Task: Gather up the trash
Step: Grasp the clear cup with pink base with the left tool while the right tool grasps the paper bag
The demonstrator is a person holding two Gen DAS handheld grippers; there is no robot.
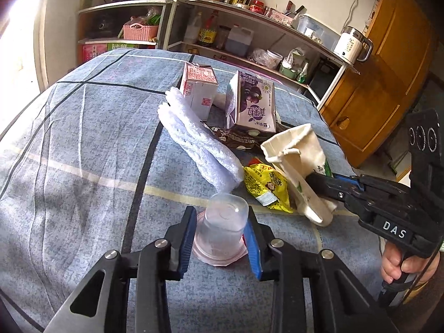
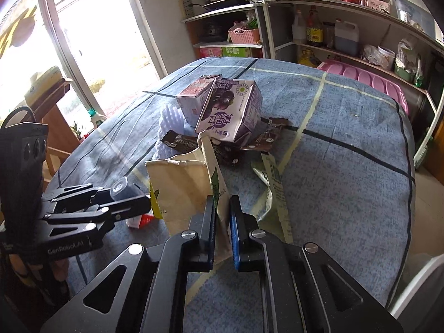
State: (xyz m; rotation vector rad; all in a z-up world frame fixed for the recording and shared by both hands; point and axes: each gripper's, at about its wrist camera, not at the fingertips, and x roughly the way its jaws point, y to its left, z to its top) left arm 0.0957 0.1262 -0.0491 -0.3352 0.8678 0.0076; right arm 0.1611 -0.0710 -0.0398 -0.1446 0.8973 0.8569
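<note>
You have matt woven cloth [image 1: 83,144] under everything. Right beside the clear, glossy plastic cup [image 1: 224,222] lies a crinkly yellow foil wrapper [image 1: 263,186]; behind the cup, white bubbly foam sheet [image 1: 199,144] (soft-looking, dull). Further behind the cup stand two smooth printed cardboard cartons [image 1: 249,102]. The cream bag [image 2: 183,183] looks like coarse, unshiny canvas. Your grippers' arms are matt black with bright metal bolts [image 2: 258,233].

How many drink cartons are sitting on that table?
2. The pink carton stands farthest back; the purple carton leans beside it on a brown wrapper. Others could be hidden behind them.
</note>
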